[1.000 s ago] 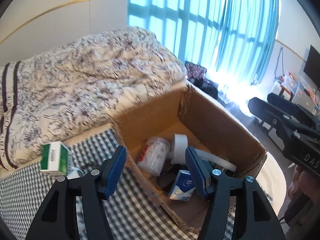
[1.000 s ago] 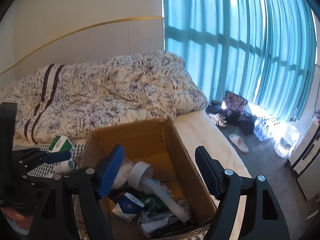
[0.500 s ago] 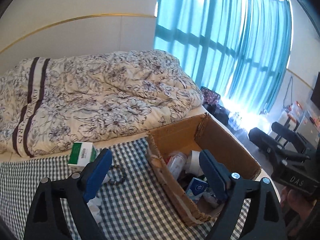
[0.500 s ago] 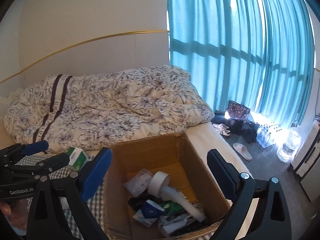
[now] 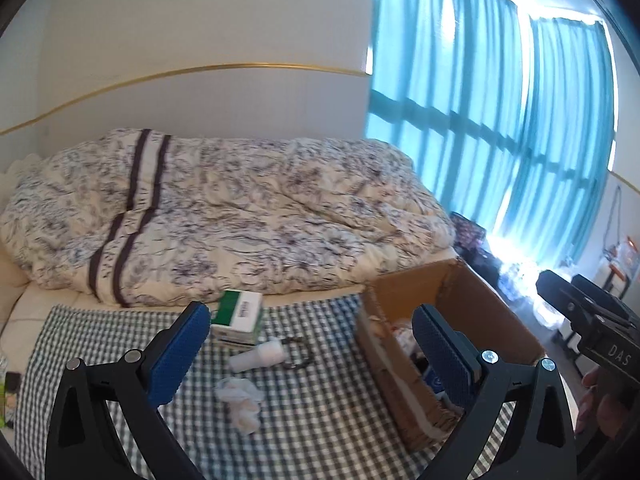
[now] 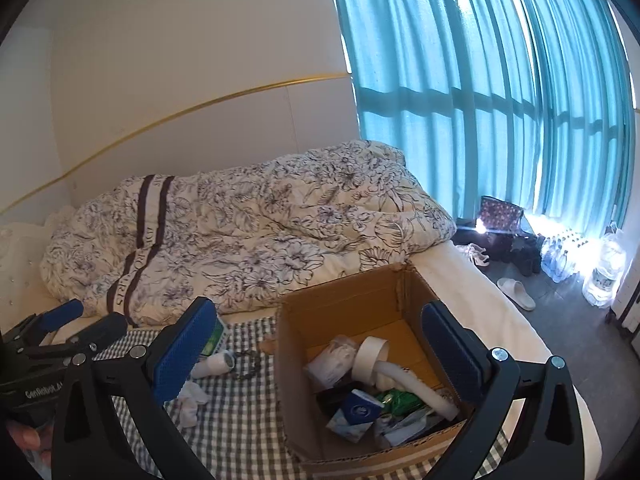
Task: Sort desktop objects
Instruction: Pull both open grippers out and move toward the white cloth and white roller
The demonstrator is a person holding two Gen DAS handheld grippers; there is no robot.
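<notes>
Bare checked cloth (image 5: 320, 420) lies between crumpled tissue (image 5: 240, 398) and cardboard box (image 5: 404, 392) wall.

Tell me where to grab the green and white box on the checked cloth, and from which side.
Grip the green and white box across its two flat long sides, coming from above with the open left gripper. It probably suits this: it stands free on the checked cloth, with the white tube lying just in front, apart from it.
</notes>
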